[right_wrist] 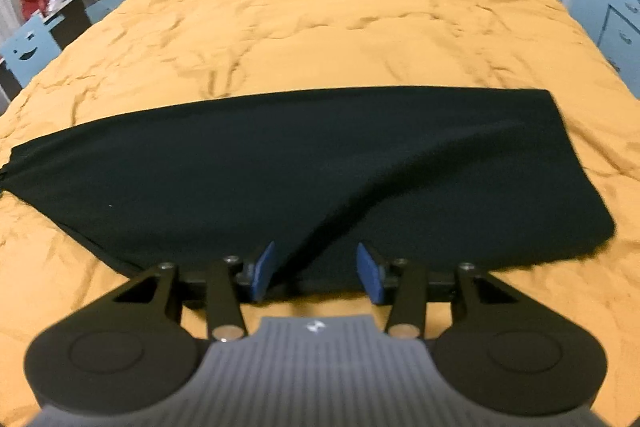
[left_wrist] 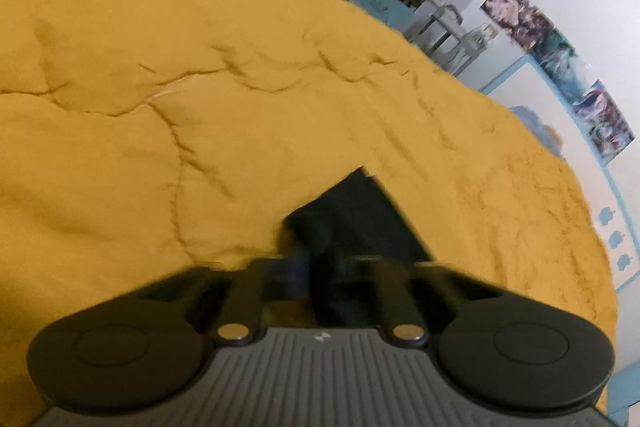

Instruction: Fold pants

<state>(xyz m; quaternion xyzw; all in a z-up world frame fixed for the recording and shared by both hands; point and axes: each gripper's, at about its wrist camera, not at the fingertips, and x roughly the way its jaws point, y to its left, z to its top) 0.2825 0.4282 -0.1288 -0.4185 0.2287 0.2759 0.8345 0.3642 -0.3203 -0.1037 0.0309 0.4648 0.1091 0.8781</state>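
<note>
Black pants [right_wrist: 304, 171] lie spread across a rumpled mustard-yellow bedspread [right_wrist: 340, 15], folded into a long band that runs from far left to far right ahead of the right gripper [right_wrist: 316, 271]. The cloth is plain, dark and matte; it narrows to a bunched point at the left end and finishes in a rounded, wider end at the right. A single soft ridge rises diagonally from the near edge, just ahead of the right gripper's blue pads [right_wrist: 264, 271], toward the upper right. Those jaws stand apart, nothing pressed between them, with the near hem of the cloth lying between and just beyond the tips. The left gripper [left_wrist: 320, 247] is clamped on a pointed corner of the pants [left_wrist: 352, 211], which juts forward over the bedspread [left_wrist: 200, 87] from its closed tips.
</note>
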